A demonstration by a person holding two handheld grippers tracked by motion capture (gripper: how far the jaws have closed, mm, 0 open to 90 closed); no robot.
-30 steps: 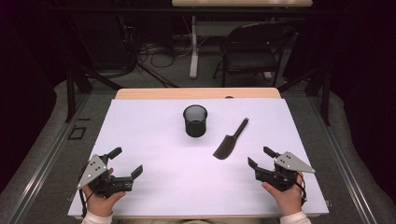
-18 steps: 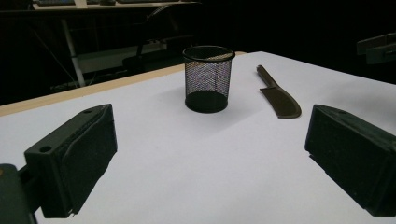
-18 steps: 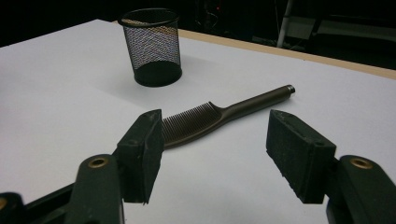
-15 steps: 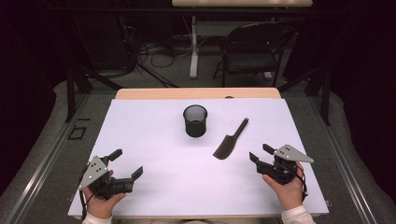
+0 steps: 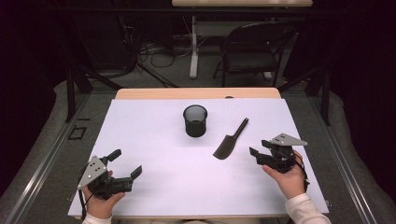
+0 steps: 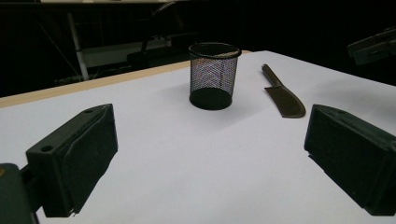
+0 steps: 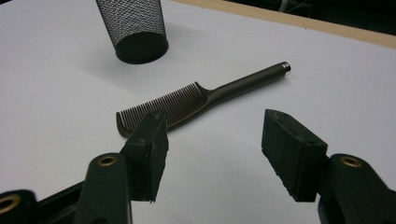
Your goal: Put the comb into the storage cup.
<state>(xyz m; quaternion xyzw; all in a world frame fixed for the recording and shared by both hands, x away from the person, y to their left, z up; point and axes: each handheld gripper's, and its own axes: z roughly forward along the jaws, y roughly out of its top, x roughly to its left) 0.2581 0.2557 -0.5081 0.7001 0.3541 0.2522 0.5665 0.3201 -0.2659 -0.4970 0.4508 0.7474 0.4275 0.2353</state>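
A black mesh cup (image 5: pixel 195 120) stands upright at the middle back of the white table (image 5: pixel 154 140). To its right lies a dark comb (image 5: pixel 230 140) with a long handle pointing away. My right gripper (image 5: pixel 259 147) hovers just right of the comb's toothed end; its jaws have just been closing and stand open with nothing between them. The right gripper view has the comb (image 7: pixel 201 98) lying flat beyond the right gripper (image 7: pixel 215 149), and the cup (image 7: pixel 135 28) behind it. My left gripper (image 5: pixel 125 163) rests open at the front left, facing the cup (image 6: pixel 213 74) and comb (image 6: pixel 282 93).
A wooden strip (image 5: pixel 196 93) edges the table's far side. Behind it stand a black chair (image 5: pixel 254 51) and a desk leg (image 5: pixel 193 46), with cables on the floor. The white surface between the two grippers is bare.
My right gripper has moved away from the table's front edge, nearer the comb, and its jaws have narrowed. The left gripper, the cup and the comb have stayed put.
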